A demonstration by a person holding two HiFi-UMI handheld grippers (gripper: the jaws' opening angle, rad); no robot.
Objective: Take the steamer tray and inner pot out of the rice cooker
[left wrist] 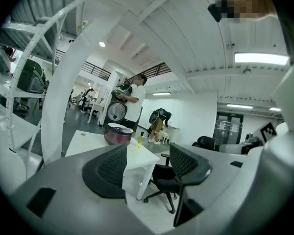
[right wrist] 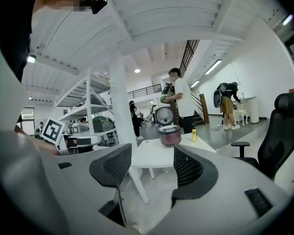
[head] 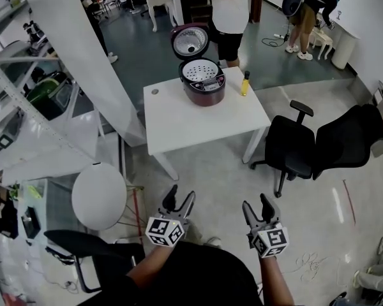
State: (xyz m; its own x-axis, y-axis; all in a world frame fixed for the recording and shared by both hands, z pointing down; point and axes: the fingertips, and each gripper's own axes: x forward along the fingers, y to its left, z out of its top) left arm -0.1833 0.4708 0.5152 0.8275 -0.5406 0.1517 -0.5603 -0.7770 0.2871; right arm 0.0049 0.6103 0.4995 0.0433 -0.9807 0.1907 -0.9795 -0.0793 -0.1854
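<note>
A dark red rice cooker (head: 203, 83) stands on the far side of a white table (head: 198, 123), its lid (head: 190, 41) swung up. A white perforated steamer tray (head: 201, 71) sits in its mouth and hides the inner pot. My left gripper (head: 179, 203) and right gripper (head: 260, 208) hang side by side well short of the table, both open and empty. In the left gripper view the cooker (left wrist: 118, 133) shows far off beyond the spread jaws of the left gripper (left wrist: 147, 168). In the right gripper view the cooker (right wrist: 170, 135) lies ahead of the right gripper (right wrist: 152, 168).
A yellow bottle (head: 245, 83) stands right of the cooker. A person (head: 230, 11) stands behind the table. Two black office chairs (head: 293, 146) sit to its right. A white slanted beam (head: 83, 56), a round white seat (head: 99, 195) and shelving are to the left.
</note>
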